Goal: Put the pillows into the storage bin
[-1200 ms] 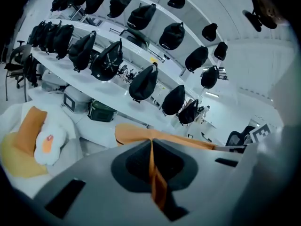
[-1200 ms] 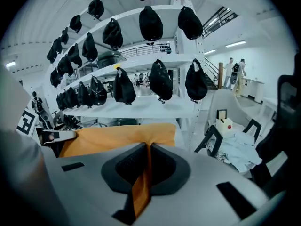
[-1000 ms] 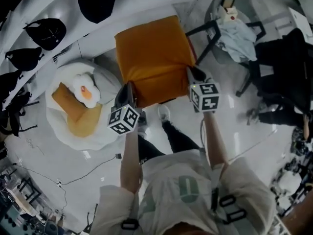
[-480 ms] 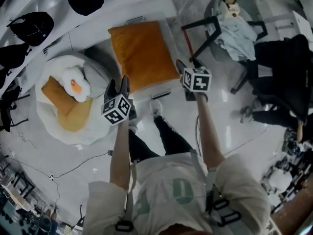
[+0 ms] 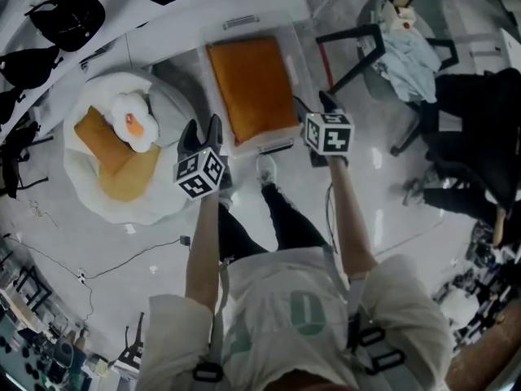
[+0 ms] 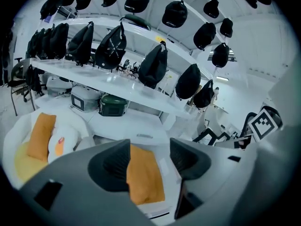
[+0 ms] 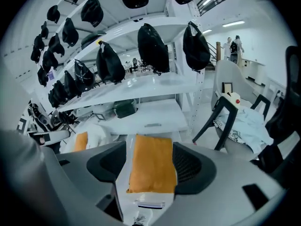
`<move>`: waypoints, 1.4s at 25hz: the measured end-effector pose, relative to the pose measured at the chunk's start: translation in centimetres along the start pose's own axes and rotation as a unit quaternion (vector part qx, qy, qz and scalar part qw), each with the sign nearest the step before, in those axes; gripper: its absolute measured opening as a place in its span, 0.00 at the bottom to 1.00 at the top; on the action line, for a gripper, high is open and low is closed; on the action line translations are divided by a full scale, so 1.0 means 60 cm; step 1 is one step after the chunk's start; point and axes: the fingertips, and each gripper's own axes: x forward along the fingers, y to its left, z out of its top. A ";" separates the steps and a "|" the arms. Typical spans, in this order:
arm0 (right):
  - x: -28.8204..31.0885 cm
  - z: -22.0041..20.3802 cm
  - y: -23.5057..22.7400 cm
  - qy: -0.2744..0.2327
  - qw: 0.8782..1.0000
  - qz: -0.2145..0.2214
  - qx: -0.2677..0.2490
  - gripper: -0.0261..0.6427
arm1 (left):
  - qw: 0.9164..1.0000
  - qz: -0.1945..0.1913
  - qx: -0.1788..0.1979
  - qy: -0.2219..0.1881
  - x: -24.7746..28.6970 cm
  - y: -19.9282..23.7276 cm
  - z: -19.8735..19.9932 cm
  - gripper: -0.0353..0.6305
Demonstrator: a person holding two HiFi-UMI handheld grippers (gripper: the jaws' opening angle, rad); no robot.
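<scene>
A large orange pillow (image 5: 252,88) lies flat inside the clear storage bin (image 5: 260,147) on the floor ahead of me. My left gripper (image 5: 202,133) hovers open at the bin's near left corner, holding nothing. At the near right corner my right gripper (image 5: 316,107) is also open and empty. In the left gripper view, the orange pillow (image 6: 143,178) shows past the gripper (image 6: 149,158). The right gripper view has the orange pillow (image 7: 150,164) and the bin's front rim (image 7: 148,204) beyond the gripper (image 7: 149,166). An egg-shaped pillow (image 5: 133,123), a small orange pillow (image 5: 104,147) and a yellow one (image 5: 140,182) rest on a white beanbag (image 5: 98,198).
The beanbag sits left of the bin. A black-framed chair (image 5: 366,51) draped with pale cloth (image 5: 411,47) stands to the right. White shelves (image 6: 117,86) with black bags (image 6: 153,65) run behind the bin. A cable (image 5: 122,263) trails on the floor.
The orange pillow, held up between both grippers a second ago, has dropped into the bin. Both grippers have opened and drawn back to the bin's near corners.
</scene>
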 end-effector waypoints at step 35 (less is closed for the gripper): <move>0.591 -0.286 0.867 0.172 0.922 0.243 -0.249 0.46 | 0.853 0.076 -0.502 -0.122 0.048 0.826 -0.309 0.42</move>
